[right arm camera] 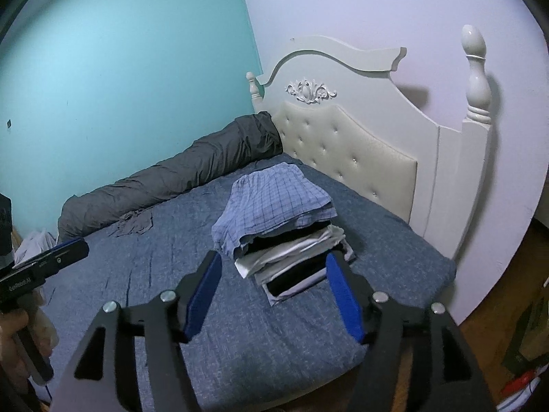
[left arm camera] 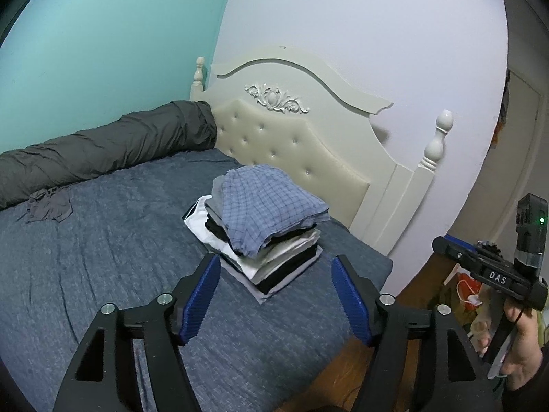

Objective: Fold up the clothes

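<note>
While both of my grippers hang above the bed, neither grasps anything: my left gripper stands released, its two blue pads apart over bare bedspread, and my right gripper is likewise spread wide and empty. One stack of folded clothes sits on the bed near the one cream headboard, topped by one blue checked garment. One loose grey garment lies crumpled well apart from the stack, just beside one rolled grey duvet along the teal wall.
</note>
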`<state>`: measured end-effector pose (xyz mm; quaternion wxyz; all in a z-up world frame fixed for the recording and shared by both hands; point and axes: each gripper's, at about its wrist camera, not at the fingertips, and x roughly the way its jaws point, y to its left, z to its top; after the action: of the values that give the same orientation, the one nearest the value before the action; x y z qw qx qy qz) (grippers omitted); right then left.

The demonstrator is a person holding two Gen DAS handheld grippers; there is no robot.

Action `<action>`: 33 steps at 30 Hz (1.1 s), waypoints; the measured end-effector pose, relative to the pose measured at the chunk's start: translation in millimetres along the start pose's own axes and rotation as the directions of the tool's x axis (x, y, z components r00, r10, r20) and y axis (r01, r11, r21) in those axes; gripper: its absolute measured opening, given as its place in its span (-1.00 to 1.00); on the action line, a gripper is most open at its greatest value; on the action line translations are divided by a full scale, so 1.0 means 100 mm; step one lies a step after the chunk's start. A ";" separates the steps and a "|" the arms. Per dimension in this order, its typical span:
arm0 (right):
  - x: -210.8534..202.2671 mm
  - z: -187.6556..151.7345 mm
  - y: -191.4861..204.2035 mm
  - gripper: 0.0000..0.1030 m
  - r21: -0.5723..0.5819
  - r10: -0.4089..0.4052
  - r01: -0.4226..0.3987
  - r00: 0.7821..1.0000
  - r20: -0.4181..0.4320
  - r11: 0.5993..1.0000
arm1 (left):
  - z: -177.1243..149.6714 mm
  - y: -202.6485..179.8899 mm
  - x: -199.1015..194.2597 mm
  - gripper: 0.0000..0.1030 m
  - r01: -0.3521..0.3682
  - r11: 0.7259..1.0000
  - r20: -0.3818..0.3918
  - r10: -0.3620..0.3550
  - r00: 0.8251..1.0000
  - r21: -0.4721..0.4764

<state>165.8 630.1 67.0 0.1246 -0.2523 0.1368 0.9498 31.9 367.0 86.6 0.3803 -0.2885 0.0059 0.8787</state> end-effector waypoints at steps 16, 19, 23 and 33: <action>-0.17 -0.18 0.18 0.82 -0.029 -0.028 0.028 1.000 0.010 0.999 | -0.12 -0.07 -0.13 0.90 -0.030 0.999 0.021 0.030 0.999 0.018; -0.21 -0.20 0.20 0.85 -0.028 -0.031 0.031 0.999 0.018 0.999 | -0.15 -0.08 -0.16 0.98 -0.034 0.999 0.031 0.033 0.999 0.017; -0.24 -0.22 0.21 0.88 -0.029 -0.035 0.035 0.999 0.022 0.999 | -0.19 -0.08 -0.18 0.99 -0.045 0.999 0.033 0.045 0.998 0.014; -0.24 -0.29 0.26 0.90 -0.029 -0.029 0.030 0.999 0.019 0.999 | -0.28 -0.08 -0.19 0.99 -0.067 0.998 0.027 0.067 0.997 0.002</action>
<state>190.7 593.0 60.3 0.1361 -0.2474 0.1180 0.9520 61.3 353.9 74.9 0.3510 -0.2756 0.0120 0.8948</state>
